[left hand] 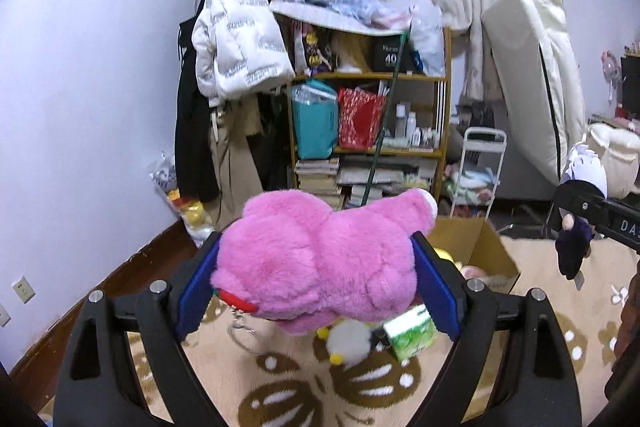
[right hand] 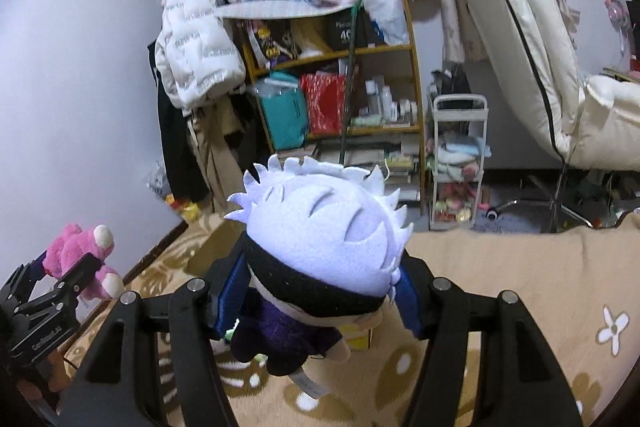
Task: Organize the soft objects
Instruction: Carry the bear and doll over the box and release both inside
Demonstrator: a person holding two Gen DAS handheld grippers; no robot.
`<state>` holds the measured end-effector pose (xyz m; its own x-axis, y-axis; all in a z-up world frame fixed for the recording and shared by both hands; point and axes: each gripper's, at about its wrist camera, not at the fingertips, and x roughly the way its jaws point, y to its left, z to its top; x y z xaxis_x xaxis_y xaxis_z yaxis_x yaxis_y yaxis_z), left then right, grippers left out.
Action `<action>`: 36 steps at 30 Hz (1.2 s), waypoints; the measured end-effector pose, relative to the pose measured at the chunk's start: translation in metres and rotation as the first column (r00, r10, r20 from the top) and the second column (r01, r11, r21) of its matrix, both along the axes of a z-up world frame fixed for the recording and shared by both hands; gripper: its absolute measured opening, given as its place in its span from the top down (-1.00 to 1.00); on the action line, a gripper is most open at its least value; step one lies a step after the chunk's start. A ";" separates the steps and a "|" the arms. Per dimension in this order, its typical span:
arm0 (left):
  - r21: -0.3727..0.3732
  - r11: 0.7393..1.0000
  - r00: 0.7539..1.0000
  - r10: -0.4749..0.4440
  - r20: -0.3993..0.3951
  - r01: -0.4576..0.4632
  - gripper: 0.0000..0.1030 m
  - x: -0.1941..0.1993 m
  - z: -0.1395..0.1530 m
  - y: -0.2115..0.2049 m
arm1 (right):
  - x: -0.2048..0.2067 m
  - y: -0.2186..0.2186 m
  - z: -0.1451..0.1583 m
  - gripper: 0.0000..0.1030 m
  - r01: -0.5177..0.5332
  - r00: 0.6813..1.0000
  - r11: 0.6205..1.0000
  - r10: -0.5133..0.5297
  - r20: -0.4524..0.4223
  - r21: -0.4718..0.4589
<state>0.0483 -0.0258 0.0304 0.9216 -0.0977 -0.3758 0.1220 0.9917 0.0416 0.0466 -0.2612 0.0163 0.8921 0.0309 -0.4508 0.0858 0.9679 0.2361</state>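
Note:
My left gripper [left hand: 316, 267] is shut on a pink plush bear [left hand: 320, 259] and holds it above the carpet; it also shows in the right wrist view [right hand: 80, 259]. My right gripper [right hand: 320, 275] is shut on a white-haired plush doll [right hand: 324, 227] in dark clothes, held in the air; the doll also shows at the right of the left wrist view [left hand: 576, 227]. An open cardboard box [left hand: 480, 247] with soft toys inside stands on the carpet just beyond the bear. A small white and yellow plush [left hand: 348, 343] and a green tissue pack [left hand: 412, 335] lie on the carpet below the bear.
A cluttered wooden shelf [left hand: 368, 115] stands at the back wall with coats [left hand: 236, 39] hanging to its left. A white trolley [right hand: 460, 163] with soft items and a cream recliner chair [right hand: 540, 47] stand at the right. A beige patterned carpet [right hand: 520, 287] covers the floor.

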 end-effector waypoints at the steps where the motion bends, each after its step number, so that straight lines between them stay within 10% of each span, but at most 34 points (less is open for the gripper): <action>1: -0.002 1.000 1.000 0.004 0.010 -0.004 -0.70 0.000 0.002 0.000 | 0.001 -0.001 0.003 -0.30 0.004 1.000 1.000 -0.004 0.010 -0.003; 18: 0.017 0.999 0.980 -0.053 0.191 0.050 -0.71 0.038 0.050 -0.019 | 0.036 -0.014 0.026 -0.31 0.004 0.996 0.997 0.003 0.093 -0.072; 36: 0.066 0.989 0.989 -0.139 0.048 0.136 -0.72 0.108 -0.005 -0.051 | 0.084 -0.006 -0.023 -0.33 -0.056 0.998 0.992 0.060 0.030 -0.113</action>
<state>0.1565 -0.0767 0.0254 0.9196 -0.2023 -0.3367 0.2527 0.9609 0.1130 0.1310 -0.2668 -0.0067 0.9046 0.0336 -0.4249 0.0231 0.9916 0.1276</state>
